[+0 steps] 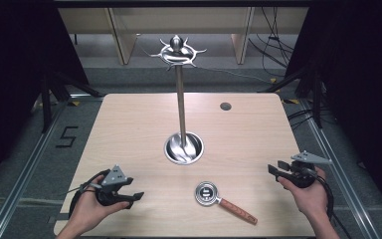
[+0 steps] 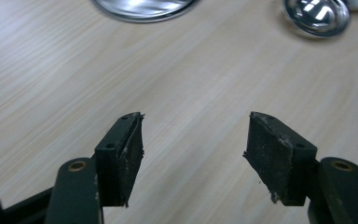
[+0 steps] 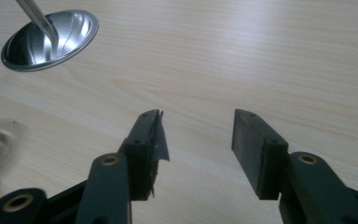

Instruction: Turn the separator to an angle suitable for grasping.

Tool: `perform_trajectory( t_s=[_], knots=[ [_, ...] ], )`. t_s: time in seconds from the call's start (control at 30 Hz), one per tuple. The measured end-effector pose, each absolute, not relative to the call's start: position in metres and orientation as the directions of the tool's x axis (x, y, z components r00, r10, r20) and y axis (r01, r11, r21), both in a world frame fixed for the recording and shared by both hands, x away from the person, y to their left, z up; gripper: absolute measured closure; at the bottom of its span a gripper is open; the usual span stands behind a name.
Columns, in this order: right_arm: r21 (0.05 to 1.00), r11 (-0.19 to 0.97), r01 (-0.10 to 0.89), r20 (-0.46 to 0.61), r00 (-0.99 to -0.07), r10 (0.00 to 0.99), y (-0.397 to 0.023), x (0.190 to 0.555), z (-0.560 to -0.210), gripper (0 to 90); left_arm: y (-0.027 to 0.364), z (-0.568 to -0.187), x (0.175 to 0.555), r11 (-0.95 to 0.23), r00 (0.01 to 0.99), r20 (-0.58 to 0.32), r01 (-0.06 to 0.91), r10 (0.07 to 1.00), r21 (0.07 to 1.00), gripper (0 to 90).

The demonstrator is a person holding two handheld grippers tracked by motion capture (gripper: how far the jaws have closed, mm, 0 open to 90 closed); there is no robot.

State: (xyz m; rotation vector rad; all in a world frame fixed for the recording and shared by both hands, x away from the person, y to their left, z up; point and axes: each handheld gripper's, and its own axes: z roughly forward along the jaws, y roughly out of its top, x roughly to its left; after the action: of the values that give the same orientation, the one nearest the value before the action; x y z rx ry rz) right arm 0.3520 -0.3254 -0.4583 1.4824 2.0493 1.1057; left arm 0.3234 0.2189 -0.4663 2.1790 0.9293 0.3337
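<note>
Down at the near edge, both hands are in: the left gripper [image 1: 129,191] and the right gripper [image 1: 274,170], each with jaws standing well apart and nothing between them. The two gripper views confirm it, bare wood showing between the black pads [image 2: 121,158] on both sides.

Lying between the two hands, a bit closer to the right one, is the small strainer [image 1: 223,200], flat on the table [image 1: 129,129]. Its round metal head sits toward the centre of the table and its wooden handle [image 1: 238,211] runs away to the near right, so the long axis is a diagonal from far left to near right, handle end pointing at the right forearm.

Beyond it stands the rack [image 1: 180,99], a tall upright pole on a shiny dished base [image 1: 183,148], with hooks [image 1: 178,52] spread around the crown.

My read is that the job is to hang the strainer up there. To do this well, the right gripper looks best placed: come in across the handle, square to that diagonal, and close near mid-handle so the head doesn't droop. Keep low and flat on the approach; the handle is thin and could skid on the smooth wood.
</note>
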Motion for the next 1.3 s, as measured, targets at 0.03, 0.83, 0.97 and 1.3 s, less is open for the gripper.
perform_trajectory(
  t_s=[0.03, 0.83, 0.97, 1.3],
  knots=[
    [0.775, 0.156, 0.613, 0.122, -0.387, 0.914, -0.326, 0.351, -0.457, 59.4, 0.22, -0.465, 0.325, -0.461, 0.695, -0.053, 0.529, 0.717, 0.713, 34.2],
    [0.383, 0.497, 0.779, 0.244, -0.604, 0.758, -0.224, 0.3, -0.444, 90.0, 0.229, -0.471, 0.335, -0.381, 0.631, -0.129, 0.605, 0.765, 0.699, 32.5],
    [0.327, 0.577, 0.748, 0.239, -0.656, 0.715, -0.209, 0.295, -0.454, 90.0, 0.229, -0.471, 0.335, -0.388, 0.635, -0.126, 0.603, 0.762, 0.697, 32.4],
    [0.241, 0.626, 0.742, 0.158, -0.666, 0.729, -0.197, 0.292, -0.465, 90.0, 0.228, -0.471, 0.335, -0.39, 0.636, -0.132, 0.609, 0.76, 0.691, 33.1]
  ],
)
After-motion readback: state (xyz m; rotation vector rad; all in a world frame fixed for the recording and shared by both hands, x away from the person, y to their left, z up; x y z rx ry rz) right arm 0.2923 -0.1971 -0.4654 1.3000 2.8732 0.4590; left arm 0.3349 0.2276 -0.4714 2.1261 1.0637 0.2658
